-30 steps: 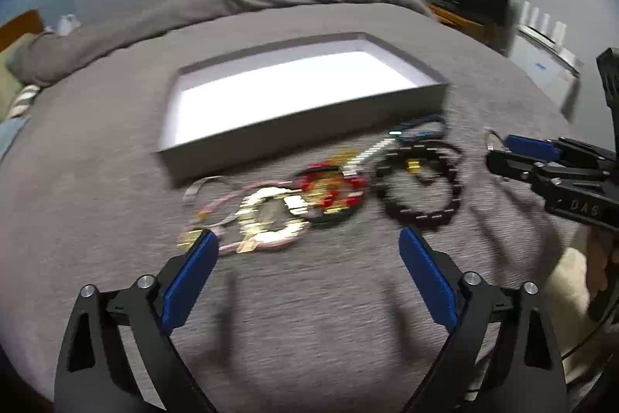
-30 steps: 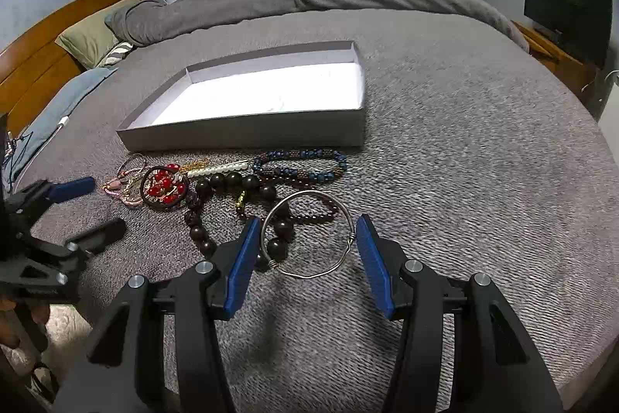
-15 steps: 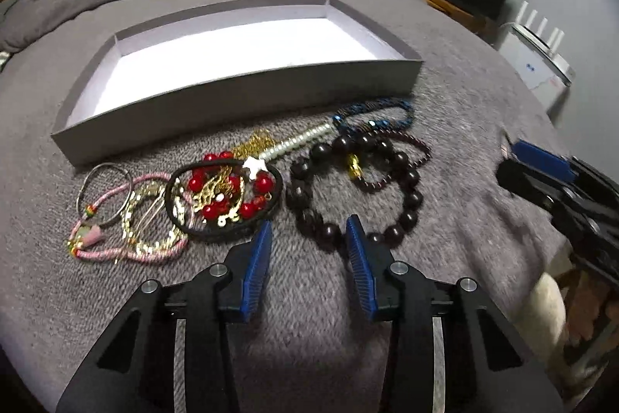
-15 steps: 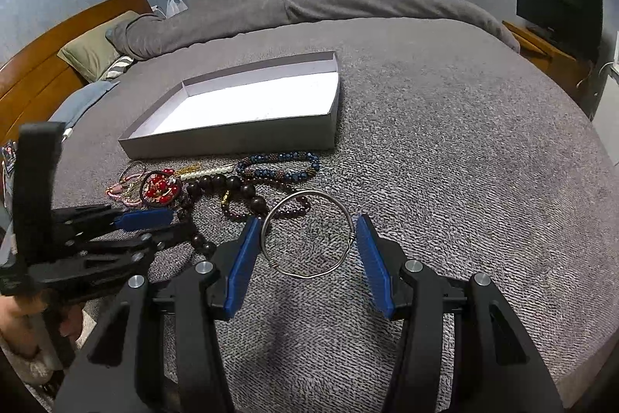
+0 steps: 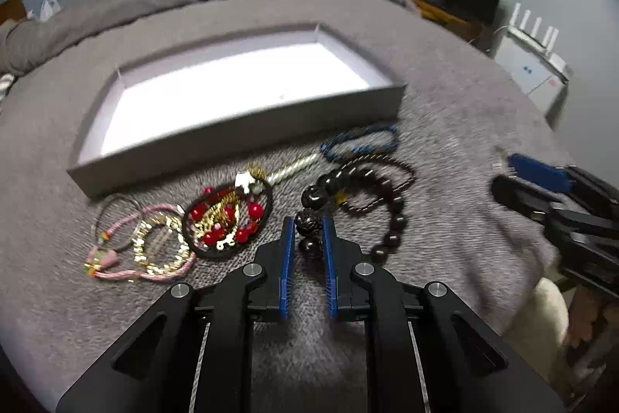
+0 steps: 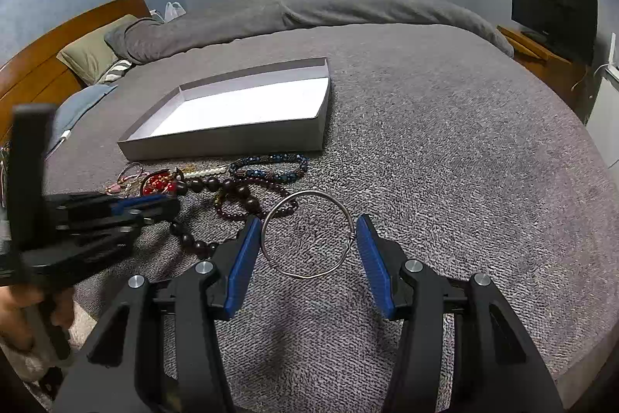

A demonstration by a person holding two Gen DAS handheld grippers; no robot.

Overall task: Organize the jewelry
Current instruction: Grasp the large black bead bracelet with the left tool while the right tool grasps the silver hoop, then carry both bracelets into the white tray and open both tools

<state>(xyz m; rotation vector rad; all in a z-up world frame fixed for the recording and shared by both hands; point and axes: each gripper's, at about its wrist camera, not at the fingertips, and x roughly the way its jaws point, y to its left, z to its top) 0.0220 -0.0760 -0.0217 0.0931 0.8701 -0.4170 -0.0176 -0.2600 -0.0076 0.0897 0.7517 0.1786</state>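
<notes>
A shallow grey box (image 5: pixel 240 138) with a white floor lies on the grey bedspread; it also shows in the right wrist view (image 6: pixel 232 142). In front of it lies a row of jewelry. My left gripper (image 5: pixel 307 225) is shut on the dark wooden bead bracelet (image 5: pixel 390 223), with big beads pinched between the blue pads. My right gripper (image 6: pixel 307 239) is shut on a silver wire bangle (image 6: pixel 307 233), held across its width just above the bedspread. The left gripper (image 6: pixel 116 211) appears at the left of the right wrist view.
On the bedspread lie a blue beaded bracelet (image 5: pixel 359 140), a thin dark red bead string (image 5: pixel 379 180), a pearl strand (image 5: pixel 294 167), a black ring with red beads and gold chain (image 5: pixel 226 219), and pink cord and gold bracelets (image 5: pixel 143 242). A TV (image 6: pixel 553 6) stands at the right.
My left gripper moved forward to the wooden bead bracelet and closed from wide open onto its beads. My right gripper lifted the silver bangle slightly back and away from the pile.
</notes>
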